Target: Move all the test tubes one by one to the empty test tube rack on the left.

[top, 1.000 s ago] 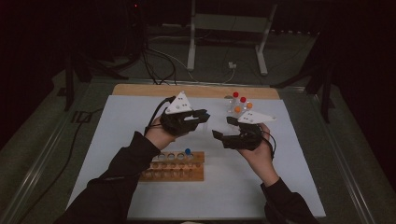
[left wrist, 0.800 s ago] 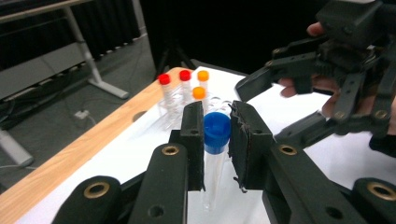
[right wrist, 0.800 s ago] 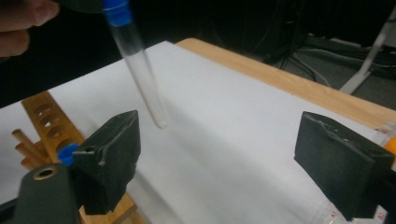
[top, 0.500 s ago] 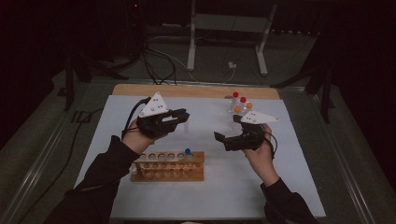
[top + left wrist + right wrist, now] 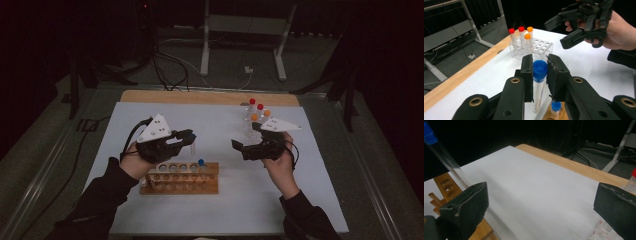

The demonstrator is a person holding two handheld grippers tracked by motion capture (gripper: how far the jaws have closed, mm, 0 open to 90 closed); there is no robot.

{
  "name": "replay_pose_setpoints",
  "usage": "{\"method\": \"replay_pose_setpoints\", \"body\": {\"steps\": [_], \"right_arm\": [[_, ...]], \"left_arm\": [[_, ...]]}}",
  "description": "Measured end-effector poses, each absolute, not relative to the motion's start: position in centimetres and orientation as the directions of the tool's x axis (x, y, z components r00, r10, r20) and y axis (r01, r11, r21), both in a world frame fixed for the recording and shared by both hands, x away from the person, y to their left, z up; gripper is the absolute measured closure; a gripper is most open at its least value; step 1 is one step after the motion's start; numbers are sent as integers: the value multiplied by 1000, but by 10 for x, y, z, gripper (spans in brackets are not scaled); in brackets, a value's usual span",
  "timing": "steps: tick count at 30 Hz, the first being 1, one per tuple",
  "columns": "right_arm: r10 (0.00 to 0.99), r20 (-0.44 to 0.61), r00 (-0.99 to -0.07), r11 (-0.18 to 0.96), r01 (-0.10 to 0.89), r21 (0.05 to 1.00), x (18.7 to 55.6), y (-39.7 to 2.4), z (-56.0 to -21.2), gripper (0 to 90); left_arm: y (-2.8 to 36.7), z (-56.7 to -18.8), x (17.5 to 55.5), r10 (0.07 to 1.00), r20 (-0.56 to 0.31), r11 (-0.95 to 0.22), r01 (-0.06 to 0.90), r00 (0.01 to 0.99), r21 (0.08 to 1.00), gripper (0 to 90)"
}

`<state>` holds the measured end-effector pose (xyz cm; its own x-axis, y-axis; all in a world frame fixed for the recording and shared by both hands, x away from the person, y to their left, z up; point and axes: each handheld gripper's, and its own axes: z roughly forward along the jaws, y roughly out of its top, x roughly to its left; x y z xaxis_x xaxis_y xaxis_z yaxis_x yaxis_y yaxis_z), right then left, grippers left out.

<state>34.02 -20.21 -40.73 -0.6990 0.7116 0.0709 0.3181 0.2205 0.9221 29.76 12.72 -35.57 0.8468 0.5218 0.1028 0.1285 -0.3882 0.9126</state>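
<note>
My left gripper (image 5: 539, 65) is shut on a clear tube with a blue cap (image 5: 540, 72), held upright just above the wooden rack (image 5: 180, 184). From above, that left gripper (image 5: 188, 137) hangs over the rack's back right corner, the tube (image 5: 193, 147) dangling below it. A second blue-capped tube (image 5: 201, 163) stands in the rack. My right gripper (image 5: 237, 145) hovers to the right, pointing left, its jaws wide apart and holding nothing. In its own view the right gripper (image 5: 541, 206) faces the held tube (image 5: 445, 160) and the wooden rack (image 5: 446, 186).
A clear plastic rack (image 5: 535, 47) with red- and orange-capped tubes (image 5: 255, 114) stands at the back right of the white mat (image 5: 220, 210). A wooden strip (image 5: 200, 96) edges the table's far side. Cables and a metal stand lie on the floor beyond.
My left gripper has moved left and slightly toward the person, carrying the blue-capped tube to the rack's right end. The right gripper has barely shifted.
</note>
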Motion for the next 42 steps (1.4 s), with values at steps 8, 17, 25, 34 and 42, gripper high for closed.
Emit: {"method": "replay_pose_setpoints", "body": {"steps": [8,17,25,34,42], "right_arm": [[712,74,-698,220,321,921,340,-203,-407,0],[710,73,-700,226,325,918,341,-203,-408,0],[709,74,-701,226,326,918,341,-203,-408,0],[710,74,-700,227,327,917,341,-204,-409,0],[712,73,-699,226,327,918,341,-205,-408,0]], "left_arm": [[129,-372,289,510,74,-386,151,857,910,771],[128,-399,289,510,34,-390,196,860,900,771],[127,-421,290,508,0,-397,234,861,887,771],[128,-436,291,517,-12,-406,257,856,877,770],[128,-443,292,519,-8,-415,260,855,872,770]]}}
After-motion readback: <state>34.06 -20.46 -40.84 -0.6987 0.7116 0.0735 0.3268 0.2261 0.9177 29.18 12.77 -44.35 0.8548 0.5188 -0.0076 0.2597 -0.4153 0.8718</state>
